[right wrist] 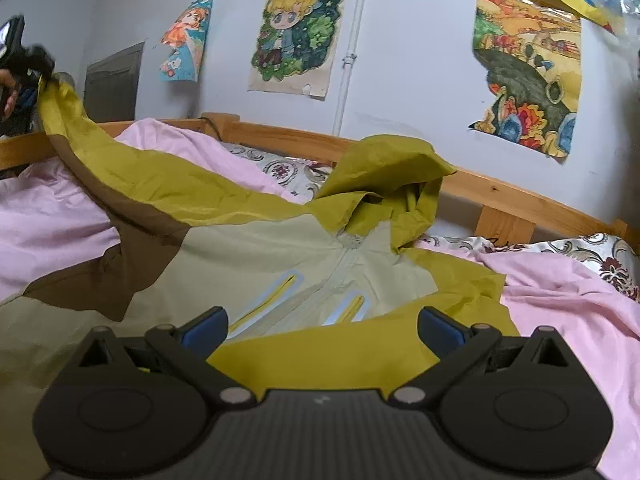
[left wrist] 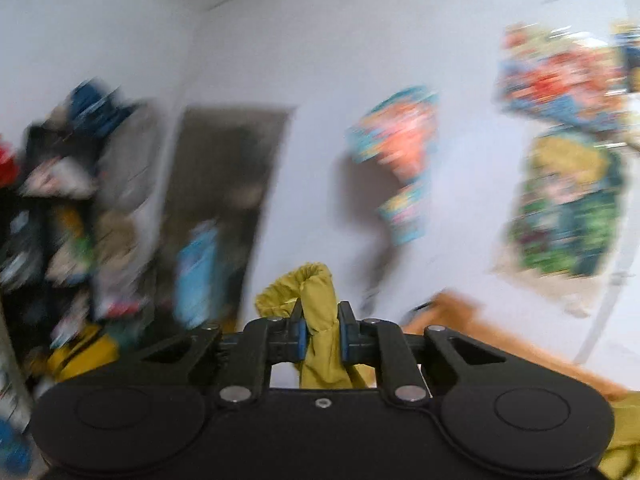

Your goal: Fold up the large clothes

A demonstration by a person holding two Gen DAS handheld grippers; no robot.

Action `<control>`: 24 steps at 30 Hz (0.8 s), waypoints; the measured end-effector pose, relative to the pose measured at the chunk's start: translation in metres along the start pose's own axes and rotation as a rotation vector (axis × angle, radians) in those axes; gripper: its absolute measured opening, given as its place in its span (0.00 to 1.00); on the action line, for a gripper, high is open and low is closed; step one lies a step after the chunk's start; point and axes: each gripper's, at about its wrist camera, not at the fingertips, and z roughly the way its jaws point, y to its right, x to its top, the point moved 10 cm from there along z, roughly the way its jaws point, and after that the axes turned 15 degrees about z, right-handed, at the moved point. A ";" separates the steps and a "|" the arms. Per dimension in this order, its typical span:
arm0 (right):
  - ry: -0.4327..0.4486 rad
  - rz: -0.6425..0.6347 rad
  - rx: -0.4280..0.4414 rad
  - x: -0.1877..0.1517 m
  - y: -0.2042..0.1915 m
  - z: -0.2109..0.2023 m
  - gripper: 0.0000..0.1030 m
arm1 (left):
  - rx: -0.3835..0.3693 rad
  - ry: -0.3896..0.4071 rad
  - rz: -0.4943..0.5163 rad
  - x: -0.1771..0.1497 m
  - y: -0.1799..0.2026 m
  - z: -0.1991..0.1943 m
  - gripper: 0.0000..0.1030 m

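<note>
Beside jacket (right wrist: 240, 248): pink sheet (right wrist: 560, 300), bedrail (right wrist: 512, 192).

a wooden bed frame (right wrist: 516, 196) runs along a pale wall (right wrist: 408, 60). a rumpled pink sheet (right wrist: 568, 304) lies over a patterned floral cover (right wrist: 288, 172). taped to the wall are a blond cartoon child poster (right wrist: 296, 32), an orange-haired girl drawing (right wrist: 186, 40) and a landscape painting (right wrist: 528, 68). a white pipe (right wrist: 352, 48) runs upright between posters. a blurred clothes pile (left wrist: 68, 200) stands beside a dark door (left wrist: 224, 208).
</note>
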 end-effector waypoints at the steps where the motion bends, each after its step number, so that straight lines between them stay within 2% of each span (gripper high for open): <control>1: 0.001 0.007 0.001 0.001 0.001 -0.001 1.00 | -0.050 0.047 0.028 0.013 0.020 -0.010 0.14; 3: 0.006 0.016 -0.004 0.001 0.003 -0.002 1.00 | -0.167 0.135 0.070 0.035 0.066 -0.038 0.13; 7: 0.016 0.024 -0.010 0.002 0.008 -0.006 1.00 | -0.383 0.221 0.110 0.057 0.149 -0.096 0.13; 10: 0.026 0.026 -0.019 0.002 0.012 -0.011 1.00 | -0.510 0.283 0.183 0.061 0.212 -0.144 0.13; 12: 0.030 0.035 -0.030 0.000 0.019 -0.015 1.00 | -0.618 0.290 0.218 0.055 0.253 -0.174 0.13; 16: 0.029 0.062 -0.074 -0.007 0.036 -0.025 1.00 | -0.838 0.259 0.232 0.025 0.322 -0.221 0.13; 19: 0.017 0.088 -0.120 -0.015 0.056 -0.034 1.00 | -1.028 0.191 0.216 -0.014 0.370 -0.247 0.13; 21: 0.006 0.095 -0.162 -0.023 0.071 -0.041 1.00 | -1.137 0.109 0.231 -0.052 0.404 -0.261 0.13; 24: -0.015 0.110 -0.209 -0.037 0.093 -0.051 1.00 | -1.243 -0.027 0.260 -0.115 0.441 -0.282 0.13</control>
